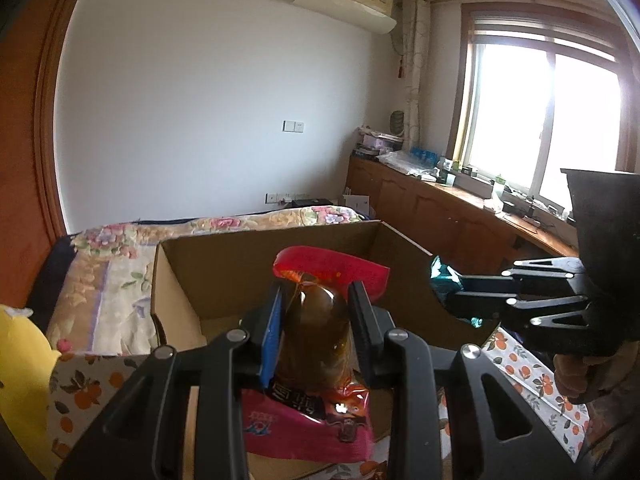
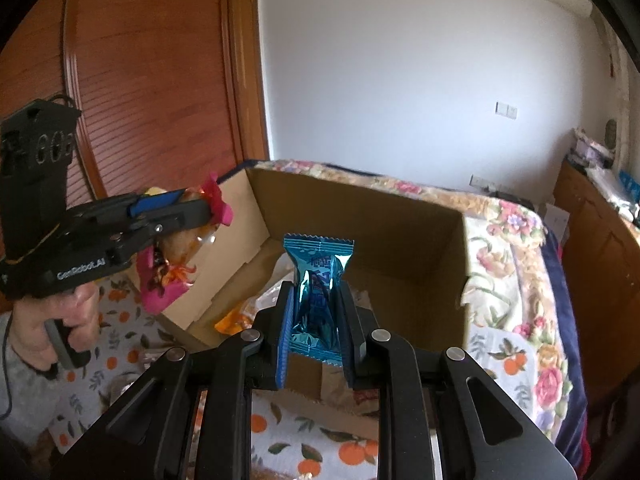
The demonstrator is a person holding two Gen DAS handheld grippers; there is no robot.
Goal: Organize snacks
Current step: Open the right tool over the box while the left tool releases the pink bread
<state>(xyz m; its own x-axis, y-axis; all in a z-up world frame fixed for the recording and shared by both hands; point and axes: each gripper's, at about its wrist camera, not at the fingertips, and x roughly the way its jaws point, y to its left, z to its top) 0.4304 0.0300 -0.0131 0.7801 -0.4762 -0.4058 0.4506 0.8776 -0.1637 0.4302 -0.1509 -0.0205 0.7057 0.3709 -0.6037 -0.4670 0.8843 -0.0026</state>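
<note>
1. Cardboard box (image 2: 360,216), open top, sits on the bed just ahead of both grippers. Inside, below the right gripper's (image 2: 316,312) tips: a few wrapped snacks (image 2: 240,316), one orange-yellow, one pale/clear; rest blurred, can't tell count.
2. Left gripper (image 1: 316,320) is clamped on a red-ended snack pack (image 1: 316,336) w/ a brown filling; pack stands between the pads, over the box's near side.
3. Right gripper is closed tight on a teal foil packet (image 2: 316,292), held above the box's near wall.
4. Edges: near wall right under the right gripper's tips; left wall just beside the left gripper in the right wrist view; far wall and right wall well apart from both. Box interior ahead is roomy, top is open.
5. Floral bedspread (image 2: 512,280) beyond and right of the box; orange-print cloth (image 2: 304,440) under the grippers; wood wardrobe (image 2: 152,80) behind the left gripper.
6. Grippers are near each other, not touching.
7. Teal packet: long axis along the fingers, crimped end pointing away from the gripper, upright in view.
8. Red pack: long axis also along the fingers, one red crimped end ahead of the tips, other end back toward the gripper body.
</note>
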